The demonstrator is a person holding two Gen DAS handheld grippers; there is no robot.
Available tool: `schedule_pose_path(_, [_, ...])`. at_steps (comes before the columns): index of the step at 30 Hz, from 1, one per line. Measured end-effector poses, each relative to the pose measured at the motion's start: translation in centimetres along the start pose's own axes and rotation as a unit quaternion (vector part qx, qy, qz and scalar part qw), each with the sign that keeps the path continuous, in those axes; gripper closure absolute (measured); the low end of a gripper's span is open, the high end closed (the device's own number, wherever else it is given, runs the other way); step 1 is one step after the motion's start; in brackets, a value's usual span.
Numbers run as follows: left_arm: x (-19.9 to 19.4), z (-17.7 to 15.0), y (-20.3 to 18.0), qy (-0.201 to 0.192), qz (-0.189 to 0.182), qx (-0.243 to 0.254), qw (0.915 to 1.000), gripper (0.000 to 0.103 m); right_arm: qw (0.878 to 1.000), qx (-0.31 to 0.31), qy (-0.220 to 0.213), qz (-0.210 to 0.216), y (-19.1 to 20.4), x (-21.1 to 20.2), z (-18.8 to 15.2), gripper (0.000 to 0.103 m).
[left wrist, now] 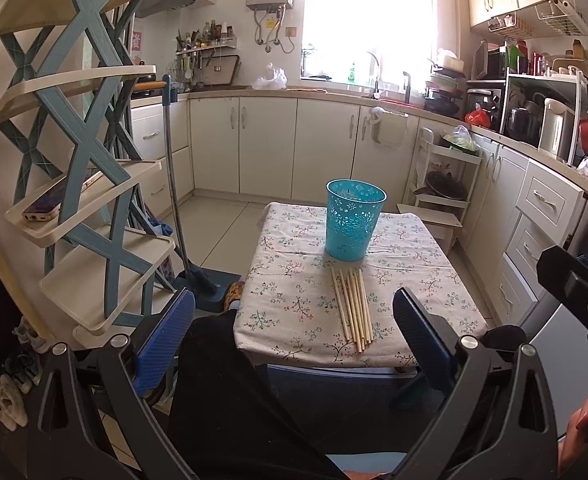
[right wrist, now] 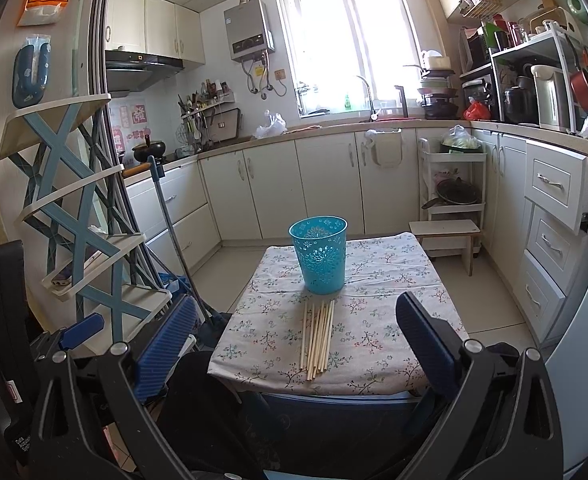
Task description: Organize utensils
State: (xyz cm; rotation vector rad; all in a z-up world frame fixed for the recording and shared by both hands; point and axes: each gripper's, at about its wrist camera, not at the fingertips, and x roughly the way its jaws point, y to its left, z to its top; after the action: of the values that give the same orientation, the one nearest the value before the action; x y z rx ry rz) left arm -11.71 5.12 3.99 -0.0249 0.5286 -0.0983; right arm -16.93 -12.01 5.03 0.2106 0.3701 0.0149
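Several pale wooden chopsticks (left wrist: 353, 307) lie side by side on a small table with a floral cloth (left wrist: 414, 280). A turquoise perforated holder cup (left wrist: 354, 220) stands upright just behind them. My left gripper (left wrist: 294, 320) is open and empty, held back from the table's near edge. In the right wrist view the chopsticks (right wrist: 317, 336) and the cup (right wrist: 320, 254) show the same way on the cloth (right wrist: 382, 312). My right gripper (right wrist: 294, 328) is open and empty, also short of the table. The right gripper's body shows at the left wrist view's right edge (left wrist: 574, 284).
A blue-and-cream tiered shelf (left wrist: 86, 184) stands to the left with a phone (left wrist: 58, 200) on it. A broom and dustpan (left wrist: 198, 276) lean beside the table. Kitchen cabinets (left wrist: 294, 148) run along the back and right. A small white step stool (right wrist: 446, 232) stands behind the table.
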Motion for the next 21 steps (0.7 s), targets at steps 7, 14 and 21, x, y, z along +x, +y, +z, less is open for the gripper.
schedule_pose_path(7, [0.1,0.0,0.0,0.001,-0.001,0.000,1.0000,0.008,1.000,-0.001,0.001,0.000,-0.9,-0.6,0.3,0.007])
schedule_pose_path(14, [1.4,0.2,-0.5,0.008,0.002,0.002,1.0000,0.008,1.000,0.000,0.009,0.004,-1.9,-0.2,0.6,0.007])
schedule_pose_path(21, [8.0,1.1,-0.8,0.065,-0.009,0.005,0.9979,0.008,0.994,0.016,0.103,-0.009,-4.5,5.8,-0.3,0.007])
